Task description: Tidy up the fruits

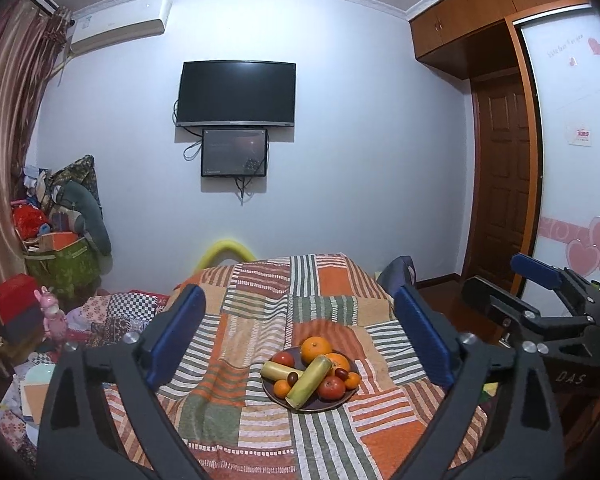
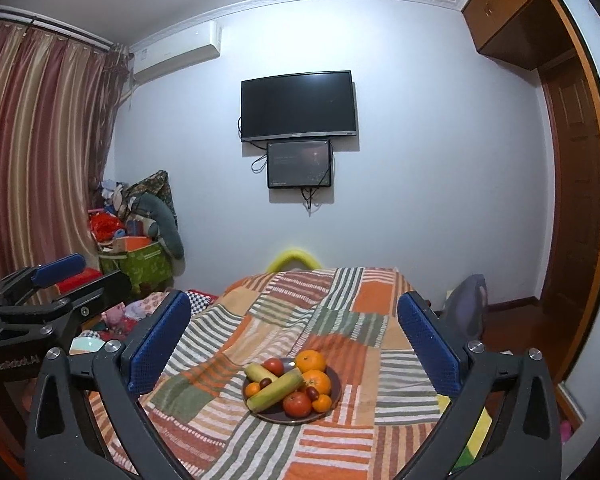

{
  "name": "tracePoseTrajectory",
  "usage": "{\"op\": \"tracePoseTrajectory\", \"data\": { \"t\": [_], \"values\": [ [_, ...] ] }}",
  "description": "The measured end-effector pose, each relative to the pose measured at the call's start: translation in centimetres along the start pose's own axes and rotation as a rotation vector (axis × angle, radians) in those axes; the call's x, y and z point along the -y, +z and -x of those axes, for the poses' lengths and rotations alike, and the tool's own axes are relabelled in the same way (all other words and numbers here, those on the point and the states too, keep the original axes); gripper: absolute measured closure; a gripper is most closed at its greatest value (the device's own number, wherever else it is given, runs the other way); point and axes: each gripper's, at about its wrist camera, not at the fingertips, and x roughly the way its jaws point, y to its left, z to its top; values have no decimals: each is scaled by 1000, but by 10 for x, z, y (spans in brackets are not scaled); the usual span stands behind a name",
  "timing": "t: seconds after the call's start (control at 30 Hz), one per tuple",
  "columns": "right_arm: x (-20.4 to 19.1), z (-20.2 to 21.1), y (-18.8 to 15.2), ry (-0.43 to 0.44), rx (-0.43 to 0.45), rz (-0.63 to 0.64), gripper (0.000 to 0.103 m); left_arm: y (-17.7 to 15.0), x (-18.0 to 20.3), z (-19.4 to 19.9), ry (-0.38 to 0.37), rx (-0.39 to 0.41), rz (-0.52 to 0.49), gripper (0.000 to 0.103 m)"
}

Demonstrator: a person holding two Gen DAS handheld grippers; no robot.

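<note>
A dark round plate (image 1: 346, 399) sits on a striped patchwork cloth (image 1: 260, 320) and holds oranges (image 1: 316, 349), red tomatoes (image 1: 331, 387), small tangerines, dark dates and two pale green-yellow stalks (image 1: 309, 380). The plate also shows in the right wrist view (image 2: 337, 397), with a stalk (image 2: 276, 390) lying across it. My left gripper (image 1: 298, 336) is open and empty, held above and short of the plate. My right gripper (image 2: 294, 342) is open and empty, likewise short of the plate. Each gripper shows at the edge of the other's view.
The cloth covers a table that ends at a white wall with a TV (image 1: 236, 94) and a small screen. Clutter, bags and toys (image 1: 60, 240) pile at the left by the curtain. A wooden door (image 1: 504, 176) and wardrobe stand right. A chair back (image 2: 466, 304) sits right of the table.
</note>
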Motion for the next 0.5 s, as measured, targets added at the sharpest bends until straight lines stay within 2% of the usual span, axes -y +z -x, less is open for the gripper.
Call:
{"op": "tracePoseTrajectory", "data": {
  "t": [0.5],
  "values": [
    [2,5,-7,-14,1,-8,0,-2,-4,2,-1,3,14,2]
  ]
}}
